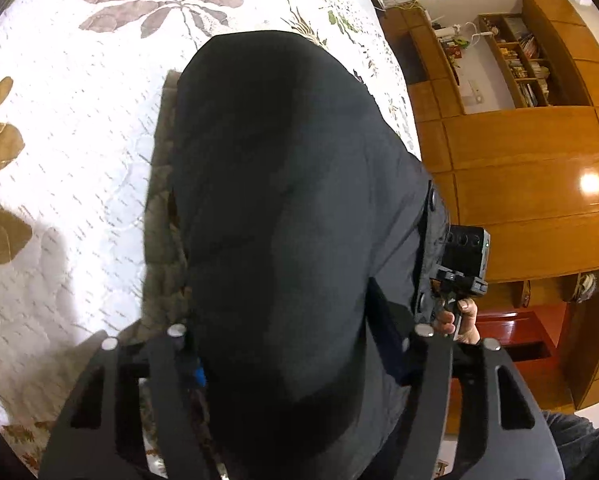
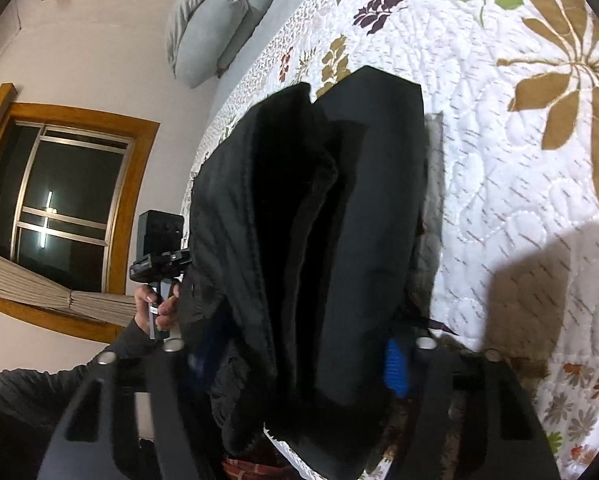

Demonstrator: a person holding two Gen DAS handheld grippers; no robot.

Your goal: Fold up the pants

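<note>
Dark grey pants [image 1: 291, 200] hang in a thick bunch over a white floral quilt [image 1: 79, 140]. The cloth fills the whole gap of my left gripper [image 1: 299, 332], whose blue pad [image 1: 198, 376] presses against it. In the right wrist view the same pants [image 2: 359, 220] show deep lengthwise folds above the quilt [image 2: 519, 200]. My right gripper [image 2: 299, 344] is shut on them, blue pad [image 2: 395, 368] against the fabric. Each view shows the other gripper's camera body [image 1: 465, 252] [image 2: 161, 236] and the hand holding it, with its fingers hidden behind the pants.
A brownish-grey strip of cloth [image 1: 159, 200] runs along the pants' edge on the bed. Wooden cabinets with shelves [image 1: 519, 180] stand past the bed's edge. Grey pillows [image 2: 211, 20] lie at the bed's far end, and a dark window [image 2: 67, 200] is in the wall.
</note>
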